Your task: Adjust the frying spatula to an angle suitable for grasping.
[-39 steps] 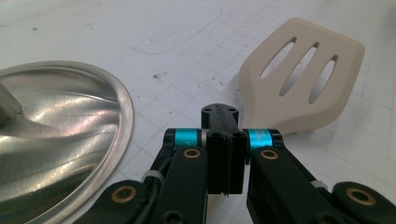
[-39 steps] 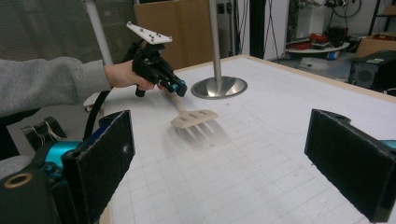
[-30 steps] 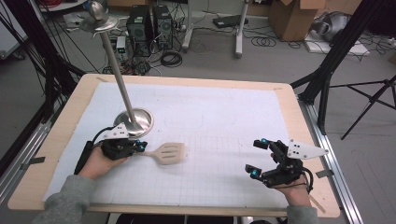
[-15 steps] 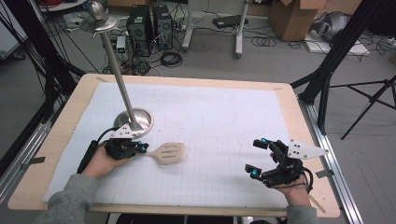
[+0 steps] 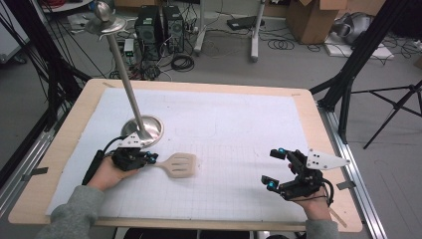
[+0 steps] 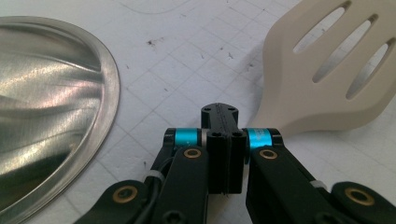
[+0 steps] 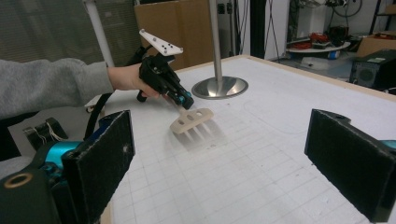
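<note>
A beige slotted spatula (image 5: 180,165) points right from my left gripper (image 5: 151,158), which is shut on its handle near the table's front left. In the right gripper view the spatula (image 7: 191,119) hangs tilted, its blade just above the mat with a shadow under it, held by the left gripper (image 7: 183,101). In the left gripper view the jaws (image 6: 224,122) are pressed together, the handle is hidden, and the spatula's blade (image 6: 327,79) lies ahead to the right. My right gripper (image 5: 273,168) rests at the front right, open and empty, its pads (image 7: 100,165) wide apart.
A metal stand with a round base (image 5: 145,129) and a leaning pole rises just behind the left gripper; its base (image 6: 46,112) is close on that gripper's left. A white gridded mat (image 5: 234,129) covers the wooden table. Computer cases, cables and tripod legs stand on the floor beyond.
</note>
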